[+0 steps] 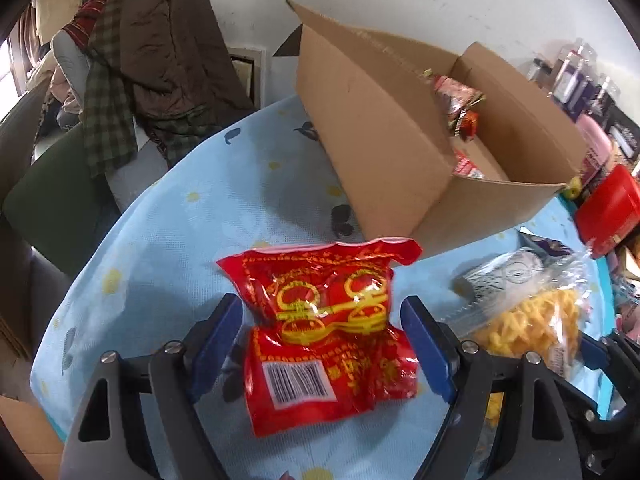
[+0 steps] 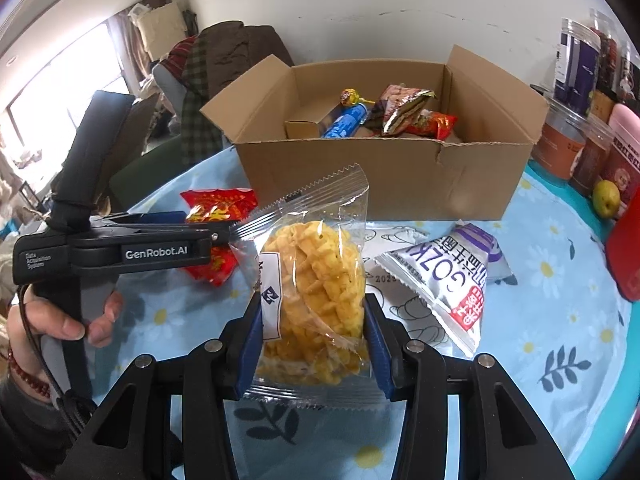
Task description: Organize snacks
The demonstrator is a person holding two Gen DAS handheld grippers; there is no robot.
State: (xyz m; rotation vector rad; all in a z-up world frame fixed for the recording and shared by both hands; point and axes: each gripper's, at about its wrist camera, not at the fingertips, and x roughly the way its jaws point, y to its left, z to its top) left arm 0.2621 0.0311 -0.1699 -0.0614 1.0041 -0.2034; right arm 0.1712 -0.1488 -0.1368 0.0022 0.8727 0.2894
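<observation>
Table (image 2: 560, 280) under blue floral cloth. Box (image 2: 360, 176) at table's back, flaps open, snacks inside: lollipop (image 2: 347, 97), blue tube (image 2: 346, 121), foil packs. Yellow snack bag (image 2: 316, 280) in front of box, lifted, clamped between right gripper (image 2: 314, 348) pads. Red pack (image 1: 320, 328) left of yellow bag, flat on cloth between left gripper (image 1: 322, 344) jaws, which stand spread, pads clear of it. White pouch (image 2: 444, 280) lies in front of box, to right. Green fruit (image 2: 606, 197) right of box.

In the right wrist view, the left gripper (image 2: 224, 228) covers the middle of the red packet (image 2: 218, 204). The cardboard box (image 2: 380, 176) hides the lower parts of its snacks. The red container (image 2: 626, 252) is cut off at the right edge.
</observation>
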